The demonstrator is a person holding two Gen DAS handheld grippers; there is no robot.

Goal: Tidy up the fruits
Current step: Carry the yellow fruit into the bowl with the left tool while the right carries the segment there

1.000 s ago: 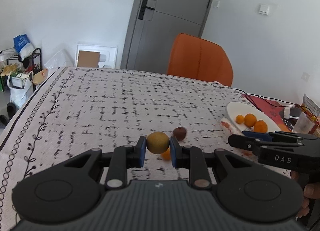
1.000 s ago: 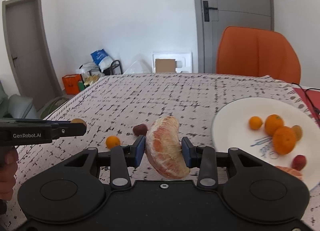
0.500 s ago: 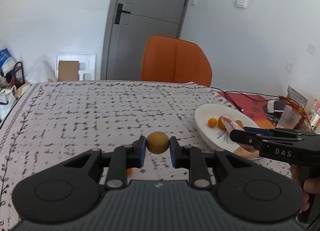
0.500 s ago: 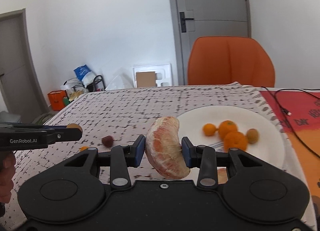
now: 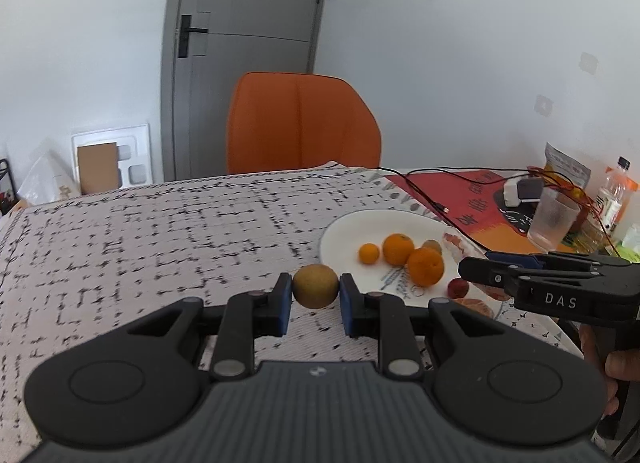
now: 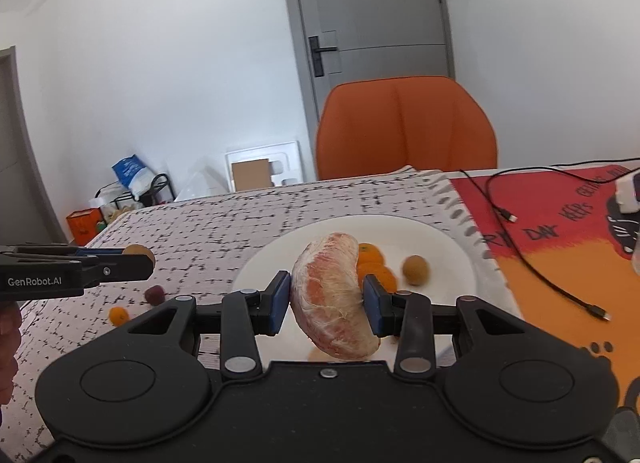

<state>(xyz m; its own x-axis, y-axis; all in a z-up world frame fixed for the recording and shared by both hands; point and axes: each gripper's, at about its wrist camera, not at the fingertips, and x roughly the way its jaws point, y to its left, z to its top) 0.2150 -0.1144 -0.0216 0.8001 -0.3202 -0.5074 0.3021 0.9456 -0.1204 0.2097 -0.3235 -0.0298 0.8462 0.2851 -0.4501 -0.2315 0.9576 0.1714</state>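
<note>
Both grippers have swung toward the plate (image 5: pixel 344 231), left gripper (image 5: pixel 315 295) clamping a brownish, perhaps longan, fruit (image 5: pixel 315 285), right gripper (image 6: pixel 326 299) clamping a pomelo segment (image 6: pixel 332 295).

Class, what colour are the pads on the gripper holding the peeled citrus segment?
Blue pads, clearest in the right wrist view.

left gripper (image 5: pixel 315 295) carrying brown fruit (image 5: pixel 315 285) nearer the plate (image 5: pixel 344 231), right gripper (image 6: pixel 327 299) bringing pomelo segment (image 6: pixel 334 295) over it
</note>
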